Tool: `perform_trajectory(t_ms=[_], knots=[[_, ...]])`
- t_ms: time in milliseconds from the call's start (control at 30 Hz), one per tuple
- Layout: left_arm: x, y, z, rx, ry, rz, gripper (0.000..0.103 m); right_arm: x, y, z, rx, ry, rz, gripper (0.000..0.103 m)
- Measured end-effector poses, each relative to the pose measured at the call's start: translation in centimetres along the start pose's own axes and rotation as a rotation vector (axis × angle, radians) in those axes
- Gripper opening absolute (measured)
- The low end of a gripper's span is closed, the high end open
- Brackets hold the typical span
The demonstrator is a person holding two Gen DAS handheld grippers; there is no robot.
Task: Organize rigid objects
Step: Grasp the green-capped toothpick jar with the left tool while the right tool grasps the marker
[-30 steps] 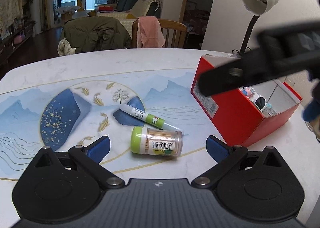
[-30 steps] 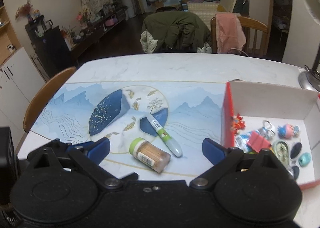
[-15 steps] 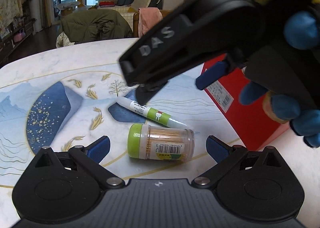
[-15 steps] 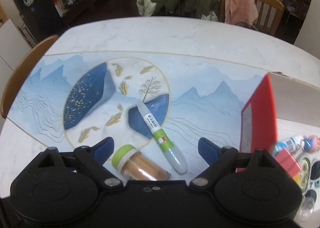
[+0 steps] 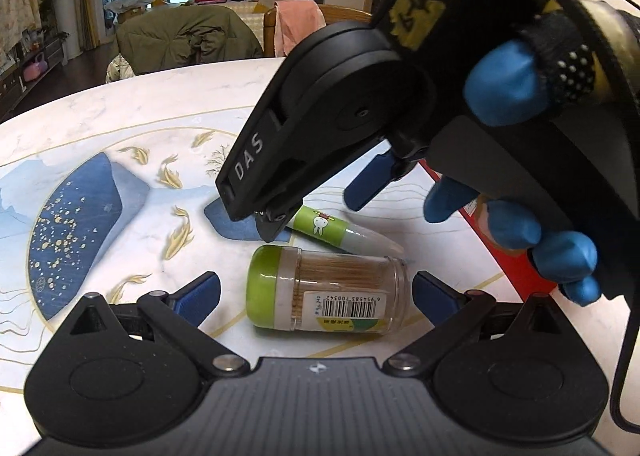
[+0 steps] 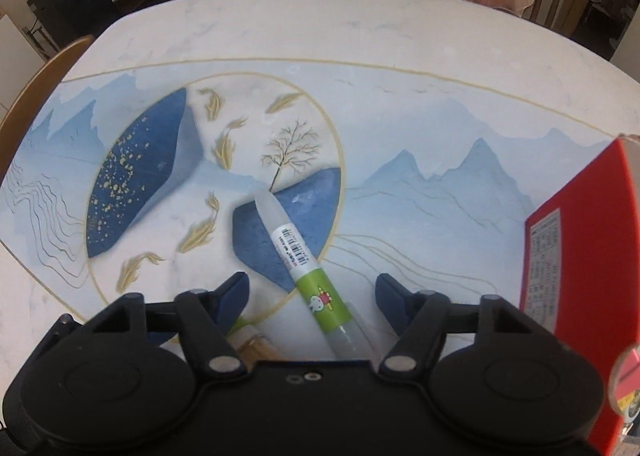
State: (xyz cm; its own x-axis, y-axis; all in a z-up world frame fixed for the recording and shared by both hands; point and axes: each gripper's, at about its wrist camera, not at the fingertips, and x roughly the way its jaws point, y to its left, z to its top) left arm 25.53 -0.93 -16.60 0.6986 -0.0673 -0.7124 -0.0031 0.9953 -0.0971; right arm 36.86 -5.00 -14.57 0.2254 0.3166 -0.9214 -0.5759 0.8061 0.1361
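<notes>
A white-and-green glue pen (image 6: 304, 268) lies on the patterned table, between the open fingers of my right gripper (image 6: 312, 292). It also shows in the left wrist view (image 5: 340, 232), partly hidden by the right gripper (image 5: 320, 208) held low over it. A clear toothpick jar with a green lid (image 5: 324, 292) lies on its side between the open fingers of my left gripper (image 5: 316, 292). Only its lid edge shows in the right wrist view (image 6: 248, 340). A red box (image 6: 580, 296) stands at the right.
The marble table (image 6: 320, 36) has a blue mountain print. Wooden chairs draped with a green coat (image 5: 188, 36) and a pink cloth (image 5: 300, 24) stand at the far side. Another chair back (image 6: 36, 84) is at the left edge.
My right gripper has moved left from over the red box and come down over the glue pen. My left gripper has moved in closer to the toothpick jar.
</notes>
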Motion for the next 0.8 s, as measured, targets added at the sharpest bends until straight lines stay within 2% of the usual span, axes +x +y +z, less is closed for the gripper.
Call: perform_trajectory(t_ms=[167,333,600,800], knots=[[0.5,-0.2,-0.2,0.014,0.005,0.003,0.101,0.6,0.3,0.1,-0.021,0.006,-0.001,0.056],[0.7,-0.5,-0.4,0.023,0.013,-0.005,0.085,0.7,0.8,0.2,-0.054,-0.003,-0.014,0.045],[0.4,-0.8,-0.5,0.031,0.017,0.008,0.085,0.7,1.1,-0.1,-0.084,-0.021,-0.078,0.024],[0.2,-0.2,-0.5,0.006,0.031,0.003,0.085,0.1,0.5,-0.6,-0.024,-0.054,-0.068,0.018]])
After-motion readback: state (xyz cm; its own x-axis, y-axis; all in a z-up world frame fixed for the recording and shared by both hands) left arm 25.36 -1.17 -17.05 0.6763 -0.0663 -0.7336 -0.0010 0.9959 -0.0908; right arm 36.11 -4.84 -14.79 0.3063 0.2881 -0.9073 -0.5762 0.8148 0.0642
